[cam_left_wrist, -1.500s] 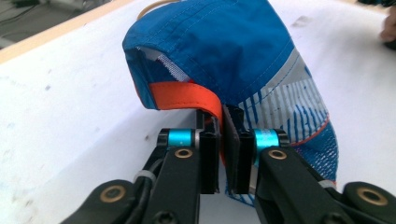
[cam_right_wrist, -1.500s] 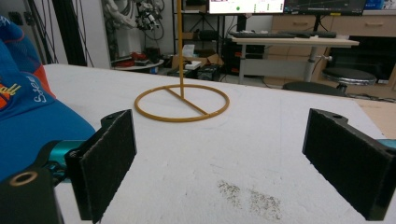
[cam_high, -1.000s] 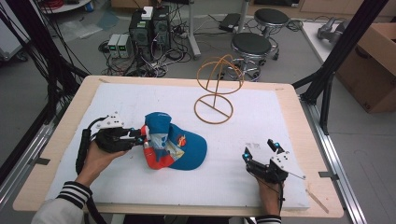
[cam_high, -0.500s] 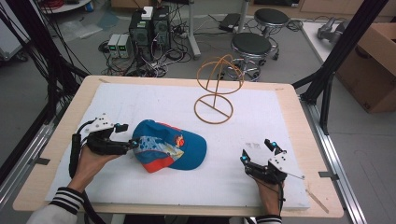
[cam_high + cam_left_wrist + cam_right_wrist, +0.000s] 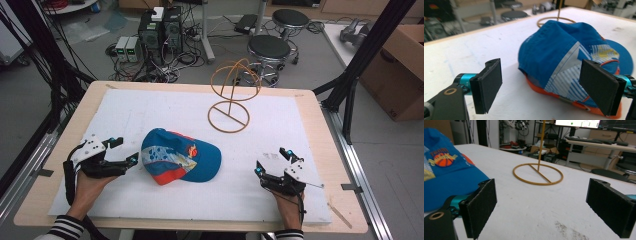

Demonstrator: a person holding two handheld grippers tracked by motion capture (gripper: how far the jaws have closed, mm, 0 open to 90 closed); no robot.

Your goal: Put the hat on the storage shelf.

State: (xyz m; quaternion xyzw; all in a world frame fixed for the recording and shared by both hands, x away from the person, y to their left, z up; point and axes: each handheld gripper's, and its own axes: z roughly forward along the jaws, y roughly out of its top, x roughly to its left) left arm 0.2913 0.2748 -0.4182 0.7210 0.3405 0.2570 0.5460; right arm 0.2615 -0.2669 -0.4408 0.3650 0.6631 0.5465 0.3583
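Observation:
A blue cap (image 5: 180,156) with an orange underside and printed panels lies crown up on the white mat, left of centre. My left gripper (image 5: 126,150) sits just left of it, open, and its jaws have just been opening. In the left gripper view the cap (image 5: 564,50) lies just beyond the left gripper (image 5: 543,87), whose pads (image 5: 487,86) press on nothing. My right gripper (image 5: 271,161) rests open near the front right of the mat, apart from the cap. Its own view shows the right gripper (image 5: 546,212) with bare mat between the jaws and the cap (image 5: 446,170) at the left.
A tan wire stand (image 5: 229,116), a ring base with a rod and looped top, stands behind the cap toward the table's far side; it shows again as the stand (image 5: 537,174). The white mat (image 5: 165,107) covers most of the wooden table (image 5: 320,115). Stools and computers stand beyond the far edge.
The left gripper opened, let go of the cap and drew back to the left and down. The cap dropped from a raised tilt to lie flat. The right gripper stayed put.

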